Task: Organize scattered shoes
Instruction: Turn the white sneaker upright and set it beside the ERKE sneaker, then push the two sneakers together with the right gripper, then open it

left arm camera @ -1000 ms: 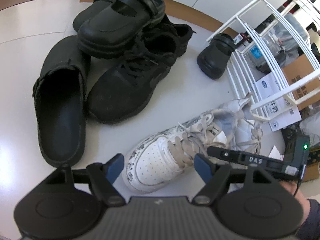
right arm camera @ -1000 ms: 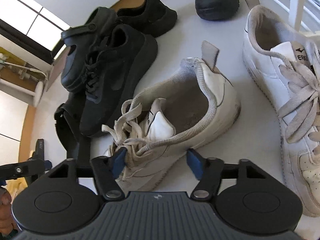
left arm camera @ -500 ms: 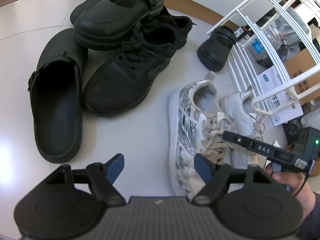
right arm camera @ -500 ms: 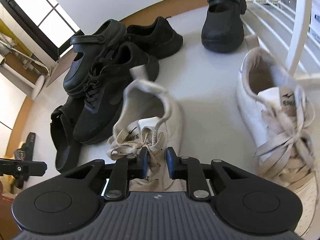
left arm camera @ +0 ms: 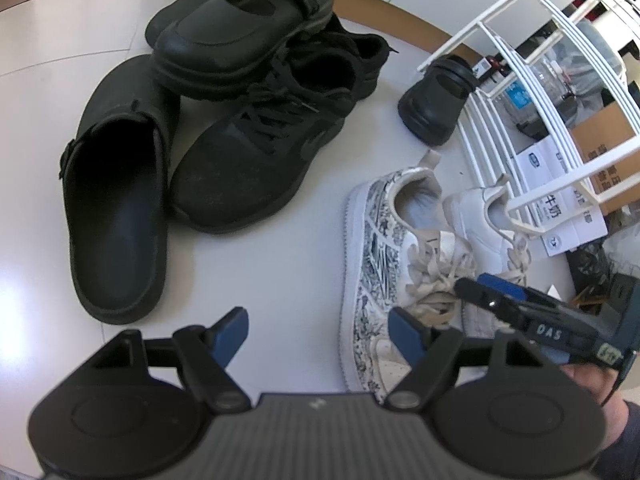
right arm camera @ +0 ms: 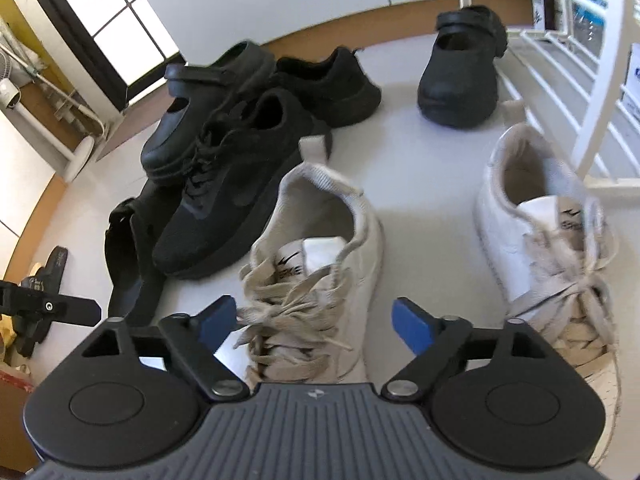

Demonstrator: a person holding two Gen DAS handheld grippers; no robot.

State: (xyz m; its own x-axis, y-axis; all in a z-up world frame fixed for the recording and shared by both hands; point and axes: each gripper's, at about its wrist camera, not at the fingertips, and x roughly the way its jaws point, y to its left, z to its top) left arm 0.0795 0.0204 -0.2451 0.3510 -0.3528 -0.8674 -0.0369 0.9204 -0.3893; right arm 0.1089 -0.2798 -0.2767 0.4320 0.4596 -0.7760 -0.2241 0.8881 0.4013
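In the left wrist view, the left gripper (left arm camera: 318, 330) has its jaws spread wide and holds nothing; under the gap there is only bare floor (left arm camera: 280, 256). The printed sneaker (left arm camera: 376, 248) stands just right of the right jaw, heel away from the camera, and the white sneaker (left arm camera: 484, 216) stands beside it, toward the rack (left arm camera: 552, 80). The two sneakers are parallel and point the same way, like a pair. The right gripper (left arm camera: 472, 290) hangs over the printed sneaker's laces. The black shoes lie apart from this pair: a slide (left arm camera: 116, 216), a black sneaker (left arm camera: 260, 148) and a clog (left arm camera: 240, 44) in one heap toward the far left, and a second clog (left arm camera: 436, 108) alone at the foot of the rack.

In the right wrist view, the right gripper (right arm camera: 316, 320) is released too, its jaws wide, and the laces of the near sneaker (right arm camera: 320, 264) lie between them but are not pinched. The other sneaker (right arm camera: 548, 236) stands to the right, near the rack post.

The step in hand seems to be the pairing of the white sneakers, and they stand already together. The next move probably calls for the black heap: a jaw must close on a heel rim or strap, since the shoes overlap there.
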